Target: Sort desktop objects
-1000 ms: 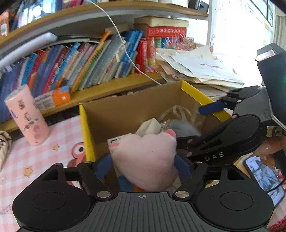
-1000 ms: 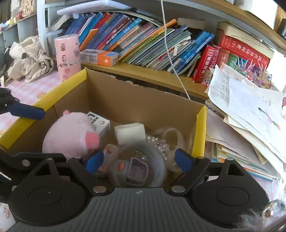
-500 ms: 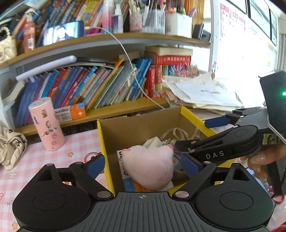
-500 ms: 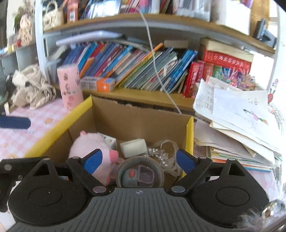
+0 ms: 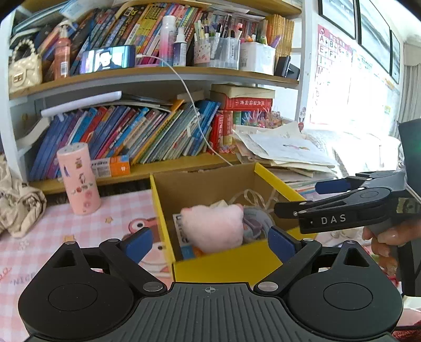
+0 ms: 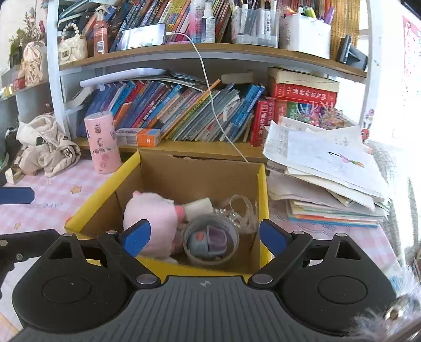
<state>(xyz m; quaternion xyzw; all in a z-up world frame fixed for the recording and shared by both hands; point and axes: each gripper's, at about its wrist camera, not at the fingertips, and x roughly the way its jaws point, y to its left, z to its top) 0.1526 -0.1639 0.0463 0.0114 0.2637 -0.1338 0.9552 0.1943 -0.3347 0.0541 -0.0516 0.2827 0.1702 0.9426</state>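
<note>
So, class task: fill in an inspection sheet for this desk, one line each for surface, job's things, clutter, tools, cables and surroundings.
Surface: pink checked cloth.
Job's things: box holds pink plush, tape roll, white block, beads.
Clutter: paper pile right of box; pink tube and beige bag to its left.
Tools: left tool open, empty; right tool open, empty; both short of the box.
Cables: white cable from phone down behind box.
Surroundings: shelves of books, pen pots.

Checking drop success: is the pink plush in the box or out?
In. The pink plush lies inside the yellow box, below its rim, beside the tape roll; neither gripper touches it.
</note>
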